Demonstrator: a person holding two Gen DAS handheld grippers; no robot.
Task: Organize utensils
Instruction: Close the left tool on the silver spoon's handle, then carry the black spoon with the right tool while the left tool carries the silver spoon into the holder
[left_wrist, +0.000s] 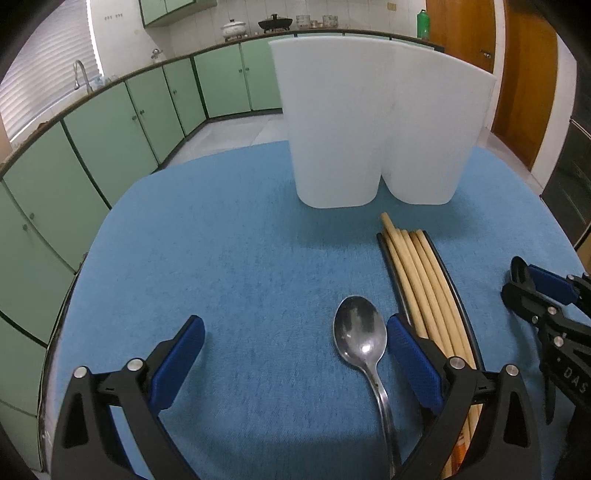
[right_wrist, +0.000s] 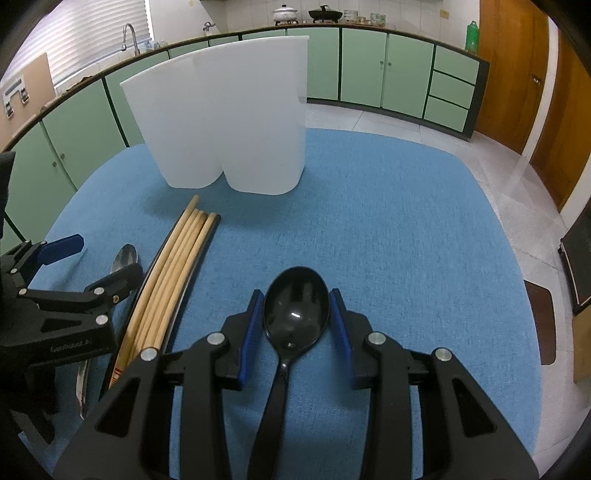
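Green cabinets (right_wrist: 386, 66) line the kitchen wall. A faucet (left_wrist: 79, 72) and pots (right_wrist: 325, 14) sit on the counter. A green bottle (left_wrist: 423, 24) stands near a wooden door (right_wrist: 511, 70).

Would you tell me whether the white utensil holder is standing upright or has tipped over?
Upright: the white utensil holder stands on its base on the blue mat, rims uppermost. Its contents cannot be seen.

— What covers the worktop (right_wrist: 406, 221)?
— A blue cloth. A white two-part holder (right_wrist: 229, 122) stands at its far side; chopsticks (right_wrist: 173, 269), a metal spoon (left_wrist: 360, 336) and a black spoon (right_wrist: 295, 310) lie nearer.
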